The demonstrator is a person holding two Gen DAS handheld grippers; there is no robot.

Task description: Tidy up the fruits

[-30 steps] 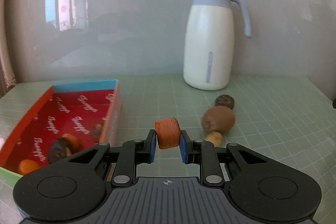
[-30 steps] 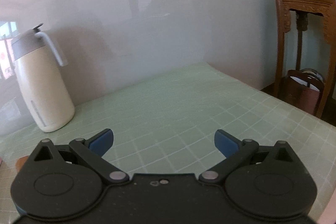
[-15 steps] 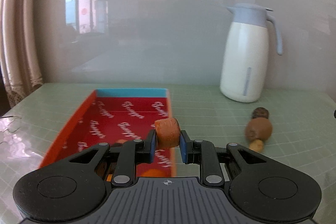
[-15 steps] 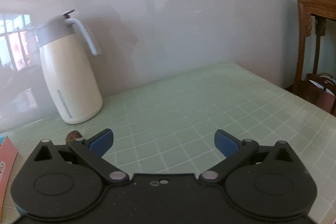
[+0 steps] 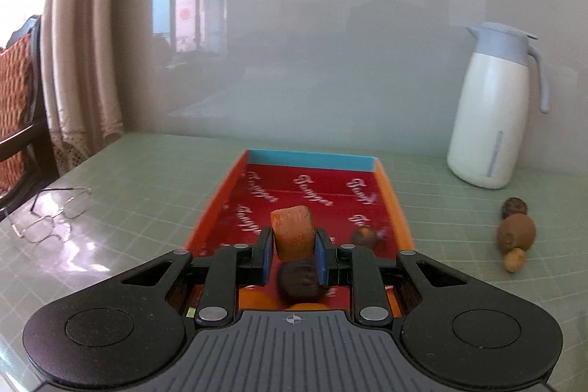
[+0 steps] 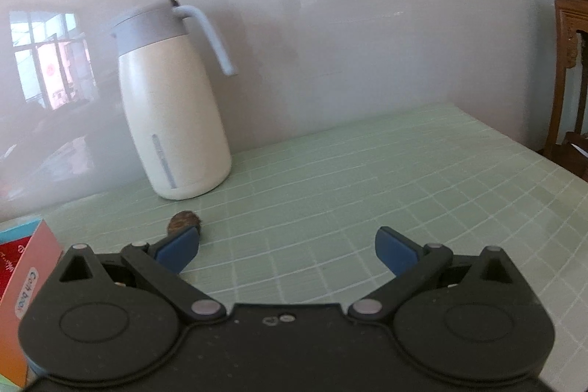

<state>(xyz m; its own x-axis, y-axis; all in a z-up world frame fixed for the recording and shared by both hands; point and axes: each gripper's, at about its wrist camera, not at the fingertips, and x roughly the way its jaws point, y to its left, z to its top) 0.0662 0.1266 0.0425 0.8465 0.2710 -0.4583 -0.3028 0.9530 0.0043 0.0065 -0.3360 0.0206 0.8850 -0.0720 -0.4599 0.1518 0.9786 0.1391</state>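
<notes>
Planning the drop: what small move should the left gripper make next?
Probably lower slightly and open. The left gripper is shut on the orange piece, which shows above the red box, so releasing there should land it beside the fruit already inside.

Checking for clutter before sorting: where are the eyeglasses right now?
In the left wrist view, the eyeglasses lie on the green table at far left, left of the red box.
</notes>
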